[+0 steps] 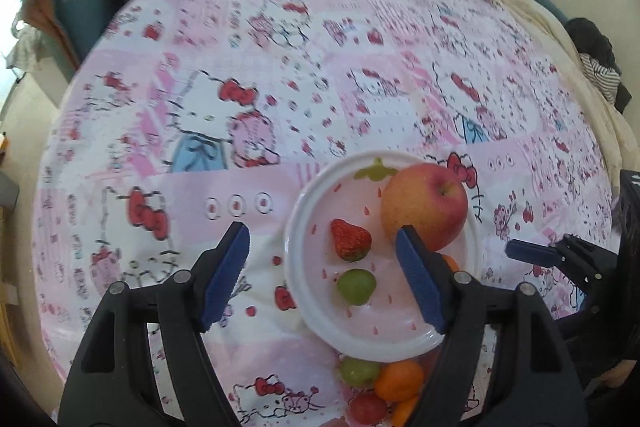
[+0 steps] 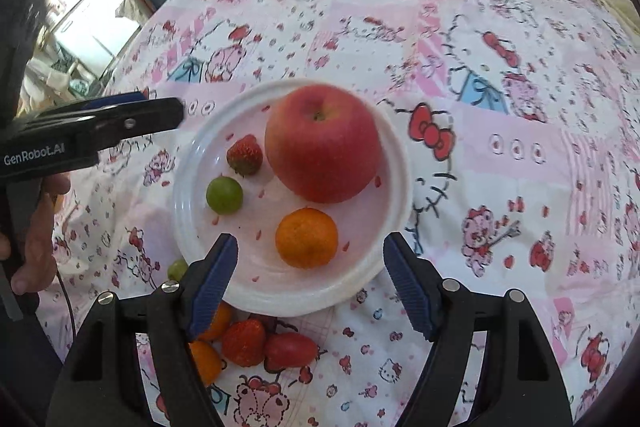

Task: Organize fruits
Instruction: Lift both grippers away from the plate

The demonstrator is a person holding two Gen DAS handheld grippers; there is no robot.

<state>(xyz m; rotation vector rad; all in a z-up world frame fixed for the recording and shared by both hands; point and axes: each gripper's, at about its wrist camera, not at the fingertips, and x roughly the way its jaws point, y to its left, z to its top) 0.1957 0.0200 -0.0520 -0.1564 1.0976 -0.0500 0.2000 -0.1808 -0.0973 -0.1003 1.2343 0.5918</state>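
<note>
Here, the left gripper [image 1: 322, 247] hangs with fingers spread and empty beside the plate [image 2: 396, 163], where strawberry [image 2: 245, 155], grape [image 2: 224, 195], apple [image 2: 322, 143] and orange [image 2: 306, 237] sit. The right gripper [image 2: 307, 254] gapes empty above the orange. Loose fruit [image 2: 256, 343] lies hard against the plate's near rim, and a careless reach could likely nudge the plate and roll the apple.

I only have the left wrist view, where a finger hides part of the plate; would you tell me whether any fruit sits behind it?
Observer: Yes, a whole mandarin lies on the plate, on the near side of the apple.
Operator: Thank you. What is in the loose pile I half see?
Observer: A strawberry and a red tomato lie off the plate, beside small orange fruits.
Operator: Is the right gripper holding anything?
Observer: No, the right gripper has its jaws open and empty, near the plate's front rim.
</note>
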